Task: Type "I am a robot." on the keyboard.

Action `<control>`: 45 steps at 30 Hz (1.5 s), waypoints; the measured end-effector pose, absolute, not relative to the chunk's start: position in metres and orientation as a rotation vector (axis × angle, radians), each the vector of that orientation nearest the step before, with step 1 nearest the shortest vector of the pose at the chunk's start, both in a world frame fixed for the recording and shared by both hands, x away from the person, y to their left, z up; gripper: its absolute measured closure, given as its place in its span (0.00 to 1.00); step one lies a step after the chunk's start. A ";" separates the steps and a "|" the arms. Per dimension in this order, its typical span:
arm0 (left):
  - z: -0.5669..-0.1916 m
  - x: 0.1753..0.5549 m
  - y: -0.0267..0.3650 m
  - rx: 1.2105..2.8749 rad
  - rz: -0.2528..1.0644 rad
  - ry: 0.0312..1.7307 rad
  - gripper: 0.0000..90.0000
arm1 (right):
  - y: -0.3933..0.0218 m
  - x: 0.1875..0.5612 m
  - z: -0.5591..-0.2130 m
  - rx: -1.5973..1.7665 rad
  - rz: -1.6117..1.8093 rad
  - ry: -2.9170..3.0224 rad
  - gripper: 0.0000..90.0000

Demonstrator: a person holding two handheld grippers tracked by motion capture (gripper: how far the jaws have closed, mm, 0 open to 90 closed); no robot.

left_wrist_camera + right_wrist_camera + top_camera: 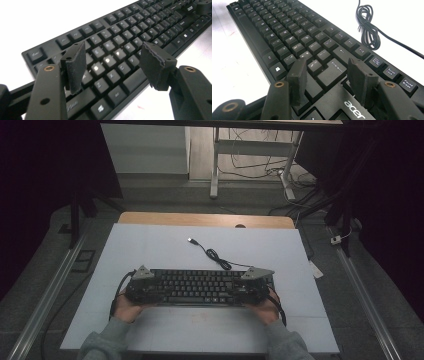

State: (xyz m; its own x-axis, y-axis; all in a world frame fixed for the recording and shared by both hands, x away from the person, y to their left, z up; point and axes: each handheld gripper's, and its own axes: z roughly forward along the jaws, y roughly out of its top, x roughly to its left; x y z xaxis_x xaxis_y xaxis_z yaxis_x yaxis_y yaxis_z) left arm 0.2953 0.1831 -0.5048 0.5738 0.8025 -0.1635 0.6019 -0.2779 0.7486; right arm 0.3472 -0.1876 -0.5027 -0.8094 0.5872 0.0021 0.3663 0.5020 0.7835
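Both grippers sit at the ends of a black keyboard [197, 287] that lies flat across the near half of the pale surface [150, 250], its long side running left to right in the high view. At the keyboard's left end the left gripper [115, 67] has its jaws spread apart, and nothing is pressed between the foam pads [75, 66]; in the left gripper view they hover over the letter keys near the Z and X, with the space bar and bottom row just below them. At the right end the right gripper [328, 80] likewise stands with its jaws parted, over the strip bearing the acer logo [354, 112] and just short of the Enter key [334, 72]; the pads appear to clear the keys, though the angle makes it hard to be sure that they touch nothing. From the high view a hand [127, 309] holds the left gripper and another hand [262, 309] holds the right one, both in grey sleeves at the near edge of the surface. Behind the keyboard its cable [217, 257] lies partly coiled on the surface, and its USB plug [191, 240] rests farther back, well apart from the keys.
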 end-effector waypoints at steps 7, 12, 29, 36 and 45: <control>-0.507 0.282 0.195 1.977 0.337 1.144 0.41 | -0.186 0.347 -0.502 0.805 1.206 2.483 0.56; -0.509 0.278 0.199 1.980 0.344 1.150 0.40 | -0.183 0.347 -0.499 0.792 1.217 2.469 0.59; -0.513 0.281 0.199 2.002 0.335 1.141 0.38 | -0.132 0.357 -0.501 0.664 1.241 2.660 1.00; -0.512 0.282 0.198 2.007 0.335 1.135 0.38 | -0.125 0.355 -0.507 0.660 1.209 2.697 1.00; -0.512 0.281 0.199 2.005 0.338 1.135 0.38 | -0.117 0.354 -0.513 0.645 1.176 2.719 1.00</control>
State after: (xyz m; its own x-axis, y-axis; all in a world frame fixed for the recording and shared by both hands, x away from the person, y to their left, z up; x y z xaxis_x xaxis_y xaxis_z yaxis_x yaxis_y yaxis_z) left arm 0.2808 0.1987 -0.5119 0.5637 0.8134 -0.1432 0.6027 -0.2866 0.7447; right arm 0.3545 -0.1168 -0.5127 -0.9038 0.4227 0.0667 0.3381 0.6098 0.7168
